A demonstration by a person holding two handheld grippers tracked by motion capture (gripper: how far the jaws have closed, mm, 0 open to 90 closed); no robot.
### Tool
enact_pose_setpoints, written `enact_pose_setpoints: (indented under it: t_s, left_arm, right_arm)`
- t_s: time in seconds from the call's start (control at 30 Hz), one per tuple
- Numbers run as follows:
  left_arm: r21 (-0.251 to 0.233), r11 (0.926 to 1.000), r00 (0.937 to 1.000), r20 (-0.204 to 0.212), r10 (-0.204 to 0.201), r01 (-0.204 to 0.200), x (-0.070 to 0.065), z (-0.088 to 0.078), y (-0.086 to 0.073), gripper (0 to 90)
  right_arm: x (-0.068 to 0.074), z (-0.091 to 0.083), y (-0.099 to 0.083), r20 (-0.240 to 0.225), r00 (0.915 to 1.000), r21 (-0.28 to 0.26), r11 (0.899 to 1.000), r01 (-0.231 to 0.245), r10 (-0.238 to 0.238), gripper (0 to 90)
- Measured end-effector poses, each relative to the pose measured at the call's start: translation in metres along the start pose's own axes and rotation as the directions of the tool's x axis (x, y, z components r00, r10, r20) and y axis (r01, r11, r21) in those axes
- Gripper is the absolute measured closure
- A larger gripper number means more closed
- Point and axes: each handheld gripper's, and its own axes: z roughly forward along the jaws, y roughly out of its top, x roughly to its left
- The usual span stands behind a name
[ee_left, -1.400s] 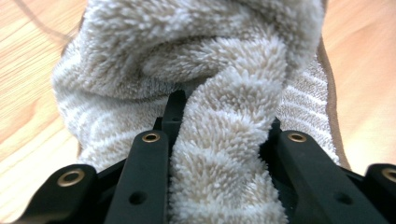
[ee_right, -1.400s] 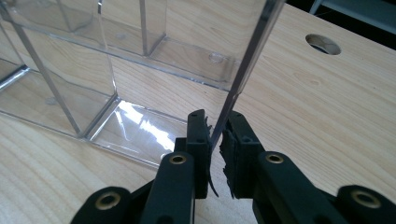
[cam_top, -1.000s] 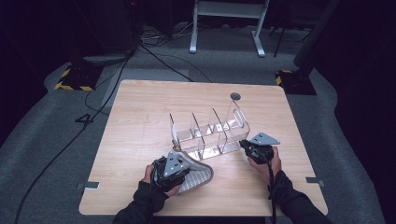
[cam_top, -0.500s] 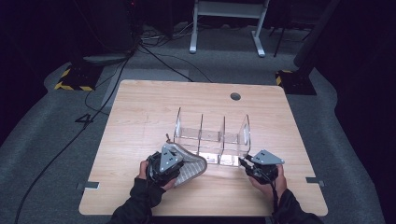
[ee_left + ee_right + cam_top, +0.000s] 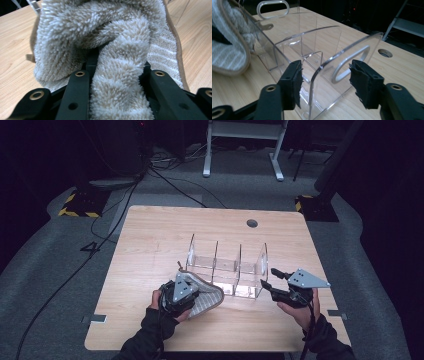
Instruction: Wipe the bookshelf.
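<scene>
A clear acrylic organizer (image 5: 227, 267) with several dividers stands on the wooden table (image 5: 160, 235). My left gripper (image 5: 181, 295) sits just left of its front corner and is shut on a fluffy beige towel (image 5: 209, 301) with brown trim. The towel (image 5: 120, 37) bunches up between the left gripper's (image 5: 115, 75) jaws. My right gripper (image 5: 268, 277) is at the organizer's right end, and its jaws have just been opening. The right gripper (image 5: 325, 82) straddles the organizer's (image 5: 312, 45) end wall with the handle slot, and the pads (image 5: 295, 83) stand clear of it.
A round cable hole (image 5: 252, 223) lies in the table behind the organizer. The towel (image 5: 227, 52) lies against the organizer's far end in the right gripper view. Cables and a white stand's legs (image 5: 242, 150) are on the dark floor beyond the table.
The organizer has swung from slanted to square with the table and come nearer the front. The right gripper has let go of its end wall and drawn back to the right. The left hand stayed.
</scene>
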Motion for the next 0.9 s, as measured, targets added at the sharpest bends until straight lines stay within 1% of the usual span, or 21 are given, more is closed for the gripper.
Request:
enact_pose_setpoints:
  t_s: [0.03, 0.1, 0.13, 0.17, 0.2, 0.3, 0.33, 0.4, 0.43, 0.47, 0.53, 0.57, 0.6, 0.63, 0.8, 0.83, 0.9]
  left_arm:
    - [-0.003, 1.0000, 1.0000, 0.007, -0.001, 0.001, -0.001, 0.001, 0.001, 66.9]
    - [-0.001, 0.9999, 0.9998, 0.016, 0.011, -0.011, -0.001, 0.002, 0.002, 66.8]
    - [-0.003, 0.9999, 0.9997, 0.019, 0.012, -0.012, -0.002, 0.003, 0.002, 66.8]
    - [-0.003, 0.9999, 0.9997, 0.020, 0.014, -0.014, -0.003, 0.004, 0.003, 66.7]
    - [-0.003, 0.9999, 0.9996, 0.023, 0.014, -0.014, -0.003, 0.004, 0.003, 66.8]
    - [-0.003, 0.9998, 0.9995, 0.025, 0.019, -0.019, -0.004, 0.006, 0.004, 66.8]
    - [-0.007, 0.9999, 0.9996, 0.025, 0.015, -0.015, -0.004, 0.007, 0.005, 66.8]
    - [-0.009, 0.9998, 0.9995, 0.025, 0.017, -0.016, -0.005, 0.010, 0.008, 66.8]
    - [-0.013, 0.9997, 0.9994, 0.029, 0.019, -0.019, -0.006, 0.012, 0.009, 66.8]
    - [-0.014, 0.9995, 0.9991, 0.031, 0.030, -0.029, -0.007, 0.013, 0.011, 66.8]
    - [-0.017, 0.9990, 0.9986, 0.034, 0.041, -0.041, -0.010, 0.016, 0.014, 66.8]
    - [-0.022, 0.9987, 0.9980, 0.041, 0.047, -0.046, -0.012, 0.019, 0.017, 66.8]
    - [-0.029, 0.9983, 0.9976, 0.045, 0.052, -0.051, -0.014, 0.021, 0.019, 66.8]
    - [-0.034, 0.9980, 0.9969, 0.057, 0.055, -0.053, -0.016, 0.024, 0.023, 66.8]
    - [-0.047, 0.9949, 0.9930, 0.074, 0.092, -0.089, -0.030, 0.039, 0.034, 66.7]
    - [-0.050, 0.9949, 0.9928, 0.077, 0.091, -0.088, -0.032, 0.042, 0.037, 66.7]
    - [-0.066, 0.9939, 0.9903, 0.102, 0.094, -0.088, -0.037, 0.049, 0.041, 66.7]
  right_arm:
    - [-0.001, 0.001, 0.002, -0.003, 1.0000, -0.006, 1.000, -0.005, 0.005, 42.7]
    - [-0.003, 0.003, 0.008, 0.006, 1.0000, -0.017, 1.000, -0.002, 0.002, 42.2]
    - [-0.005, 0.004, 0.011, 0.002, 0.9999, -0.020, 1.000, -0.011, 0.011, 41.5]
    - [-0.006, 0.005, 0.013, 0.002, 0.9999, -0.016, 1.000, -0.011, 0.011, 41.4]
    - [-0.009, 0.009, 0.016, 0.006, 0.9998, 0.001, 1.000, -0.017, 0.017, 41.2]
    - [-0.014, 0.015, 0.016, -0.006, 0.9992, 0.009, 0.999, -0.041, 0.041, 40.8]
    - [-0.017, 0.020, 0.016, -0.017, 0.9984, 0.029, 0.998, -0.054, 0.054, 40.9]
    - [-0.020, 0.026, 0.014, -0.039, 0.9962, 0.049, 0.996, -0.076, 0.078, 39.5]
    - [-0.020, 0.028, 0.014, -0.039, 0.9963, 0.066, 0.995, -0.074, 0.077, 39.2]
    - [-0.021, 0.029, 0.014, -0.036, 0.9970, 0.073, 0.995, -0.066, 0.069, 40.1]
    - [-0.022, 0.030, 0.015, -0.034, 0.9973, 0.075, 0.995, -0.062, 0.065, 43.0]
    - [-0.022, 0.030, 0.015, -0.028, 0.9977, 0.076, 0.995, -0.059, 0.062, 44.8]
    - [-0.022, 0.030, 0.014, -0.030, 0.9971, 0.076, 0.995, -0.068, 0.070, 45.7]
    - [-0.022, 0.030, 0.013, -0.033, 0.9971, 0.082, 0.994, -0.066, 0.069, 46.3]
    - [-0.019, 0.030, 0.013, -0.013, 0.9978, 0.073, 0.995, -0.063, 0.065, 48.6]
    - [-0.019, 0.030, 0.013, -0.012, 0.9975, 0.071, 0.995, -0.069, 0.069, 49.5]
    - [-0.020, 0.029, 0.013, -0.001, 0.9972, 0.066, 0.995, -0.075, 0.075, 51.0]
